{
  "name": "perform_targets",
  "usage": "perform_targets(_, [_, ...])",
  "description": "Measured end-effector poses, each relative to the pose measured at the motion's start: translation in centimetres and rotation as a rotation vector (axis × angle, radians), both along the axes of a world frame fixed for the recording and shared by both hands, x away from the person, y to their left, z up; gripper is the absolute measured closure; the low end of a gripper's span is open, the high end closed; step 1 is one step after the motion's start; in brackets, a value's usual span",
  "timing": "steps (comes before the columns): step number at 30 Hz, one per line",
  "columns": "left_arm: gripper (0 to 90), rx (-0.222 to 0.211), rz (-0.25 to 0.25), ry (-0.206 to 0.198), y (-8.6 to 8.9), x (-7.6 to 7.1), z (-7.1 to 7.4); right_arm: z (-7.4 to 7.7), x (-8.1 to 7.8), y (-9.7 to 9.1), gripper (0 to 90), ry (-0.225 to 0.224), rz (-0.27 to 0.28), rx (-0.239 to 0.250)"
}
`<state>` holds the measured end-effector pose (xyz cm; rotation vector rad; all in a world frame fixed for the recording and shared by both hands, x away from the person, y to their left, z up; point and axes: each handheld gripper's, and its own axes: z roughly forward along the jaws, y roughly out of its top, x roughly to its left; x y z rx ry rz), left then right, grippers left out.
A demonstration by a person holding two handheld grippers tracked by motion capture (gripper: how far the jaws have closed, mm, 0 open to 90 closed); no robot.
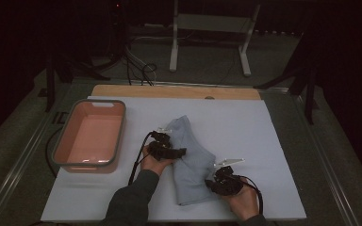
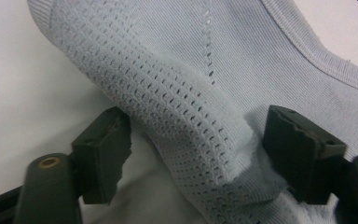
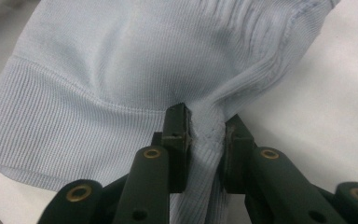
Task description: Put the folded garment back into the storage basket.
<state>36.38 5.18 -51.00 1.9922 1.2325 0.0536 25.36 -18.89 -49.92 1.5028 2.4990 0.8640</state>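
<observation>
Pale blue knit garment [image 1: 191,160] lies mid-table. My right gripper [image 3: 205,133] pinches its ribbed edge; left gripper [image 2: 191,154] gapes around a fold, ungripped. Close squarely on the fold; keep tension even.

Both hands low over the table, each with a gripper.
The left gripper [image 1: 175,151] has its jaws spread apart, while the right gripper [image 1: 213,179] has its jaws pinched close on light blue knit fabric [image 3: 121,60].
</observation>
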Motion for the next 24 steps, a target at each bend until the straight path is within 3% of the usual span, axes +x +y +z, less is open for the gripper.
perform_targets(12, [58.9, -0.047, -0.029, 0.064, -0.48, 0.36, -0.43, 0.05, 0.29, -0.01, 75.5, 0.036, -0.04, 0.019])
perform_targets(17, [77.8, -0.033, -0.046, 0.055, -0.78, 0.3, -0.09, 0.09, 0.33, 0.06, 75.7, 0.046, -0.057, 0.023])
perform_targets(18, [80.3, -0.031, -0.044, 0.054, -0.94, 0.28, 0.12, 0.19, 0.43, 0.08, 76.6, 0.067, -0.072, 0.03])
perform_targets(21, [81.9, -0.028, -0.049, 0.049, -0.98, 0.28, 0.25, 0.27, 0.48, 0.1, 77.5, 0.075, -0.081, 0.032])
perform_targets(24, [82.6, -0.051, -0.049, 0.051, -0.68, 0.31, 0.49, 0.48, 0.41, 0.31, 78.8, 0.084, -0.083, 0.053])
